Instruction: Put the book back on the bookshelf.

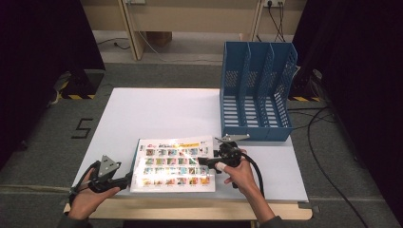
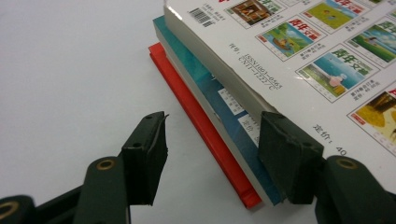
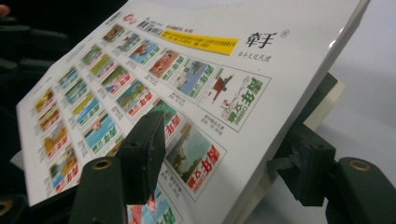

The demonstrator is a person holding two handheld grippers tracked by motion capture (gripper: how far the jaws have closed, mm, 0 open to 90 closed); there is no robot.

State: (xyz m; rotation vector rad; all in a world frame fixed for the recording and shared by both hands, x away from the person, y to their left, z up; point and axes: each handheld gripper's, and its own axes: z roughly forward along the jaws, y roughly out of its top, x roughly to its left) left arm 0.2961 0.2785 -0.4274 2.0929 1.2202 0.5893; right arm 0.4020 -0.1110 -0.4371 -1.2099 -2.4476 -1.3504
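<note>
Lower left of high view: left gripper point(image 1: 127, 179) at left edge of book stack, jaws pressed onto stack's corner; left gripper view shows one pad on top book's point(image 2: 299, 51) white cover, other below beside red book point(image 2: 201, 121), teal book point(image 2: 210, 88) between. Lower centre, on white table point(image 1: 157, 114): top book point(image 1: 173, 164), picture-grid cover up. Right of it: right gripper point(image 1: 203, 160) pinching cover's right edge, one jaw above, one beneath. Upper right: blue file rack point(image 1: 256, 92), well apart.

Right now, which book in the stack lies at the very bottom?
The thin red-covered book: it lies flat on the white table, under the teal-covered book and the white magazine with small colour pictures on top.
</note>
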